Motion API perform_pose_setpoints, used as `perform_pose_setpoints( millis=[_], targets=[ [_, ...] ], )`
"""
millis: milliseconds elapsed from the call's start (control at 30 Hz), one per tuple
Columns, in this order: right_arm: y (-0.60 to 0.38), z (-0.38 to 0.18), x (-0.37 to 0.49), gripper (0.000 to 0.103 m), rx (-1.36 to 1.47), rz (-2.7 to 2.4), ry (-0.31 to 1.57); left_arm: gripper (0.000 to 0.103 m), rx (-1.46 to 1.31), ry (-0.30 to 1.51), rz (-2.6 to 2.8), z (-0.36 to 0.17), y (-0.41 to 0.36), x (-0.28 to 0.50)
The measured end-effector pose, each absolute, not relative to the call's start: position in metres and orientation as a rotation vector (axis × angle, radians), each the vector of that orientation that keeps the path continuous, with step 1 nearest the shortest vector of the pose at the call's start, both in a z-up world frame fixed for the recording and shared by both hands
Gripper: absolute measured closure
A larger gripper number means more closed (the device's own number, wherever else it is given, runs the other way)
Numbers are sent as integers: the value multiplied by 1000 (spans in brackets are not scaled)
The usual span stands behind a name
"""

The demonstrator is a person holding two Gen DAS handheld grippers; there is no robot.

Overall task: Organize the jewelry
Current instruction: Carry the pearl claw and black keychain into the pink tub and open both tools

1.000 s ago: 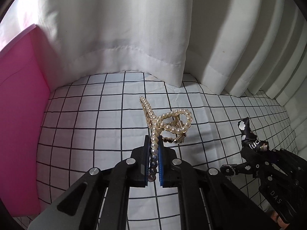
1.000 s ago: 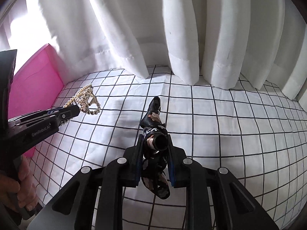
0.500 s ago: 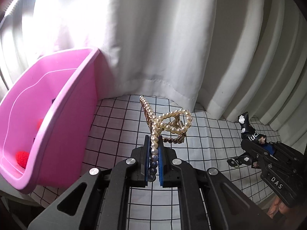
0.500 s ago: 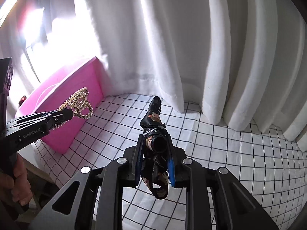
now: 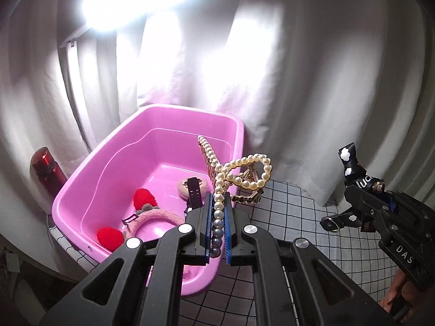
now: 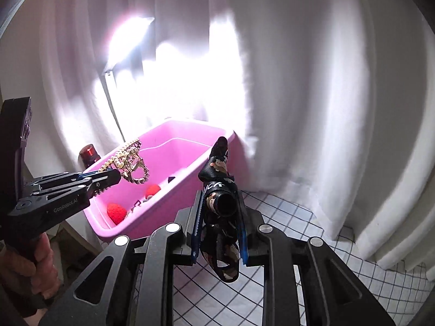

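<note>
Carrying two pieces toward the pink bin [image 5: 239, 135]: the pearl clip [image 5: 239, 174] is clamped between the jaws of the left gripper [image 5: 218, 218], held in the air at the bin's near right rim and not yet dropped in. The black strap [image 6: 218, 176], a printed black band with a ring or tube end, is clamped in the jaws of the right gripper [image 6: 218, 231], also in the air, off the bin's right side above the counter's checked cloth [image 6: 285, 217].

Progress looks like midway. Already inside the bin: a fuzzy headband [image 5: 152, 217] with two red pompoms, a dark clip [image 5: 194, 193] and a beige puff [image 5: 190, 186]. Left to do, as I judge it: release both held pieces into the bin. The visible patch of cloth shows no other jewelry, but most of it is out of view, so can't say whether more remains.

Writing: white lettering on the strap reads roughly "luck", partly folded. The left gripper's body reads "GenRobot.AI" in the right wrist view. The right gripper's body shows "DAS" in the left wrist view. White cloud marks dot the strap. A red bottle [image 5: 46, 168] stands beside the bin by the curtain [image 5: 312, 95]; no label readable.
</note>
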State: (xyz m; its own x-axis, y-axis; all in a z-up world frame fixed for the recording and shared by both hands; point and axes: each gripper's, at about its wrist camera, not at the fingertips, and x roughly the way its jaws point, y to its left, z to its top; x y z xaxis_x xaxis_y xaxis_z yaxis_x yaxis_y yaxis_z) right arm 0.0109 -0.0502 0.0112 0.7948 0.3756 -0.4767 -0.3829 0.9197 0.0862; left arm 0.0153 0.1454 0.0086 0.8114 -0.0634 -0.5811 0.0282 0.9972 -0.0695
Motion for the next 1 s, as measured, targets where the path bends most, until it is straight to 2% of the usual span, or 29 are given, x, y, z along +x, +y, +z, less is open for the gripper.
perform_pose_setpoints(
  millis=[467,1000],
  targets=[
    [80,27,74,82,-123,594,544,95,-128,670,124,-6,251,41],
    [130,-34,144,81,-184,527,776,95,-190,770,189,-44,279,73]
  ],
)
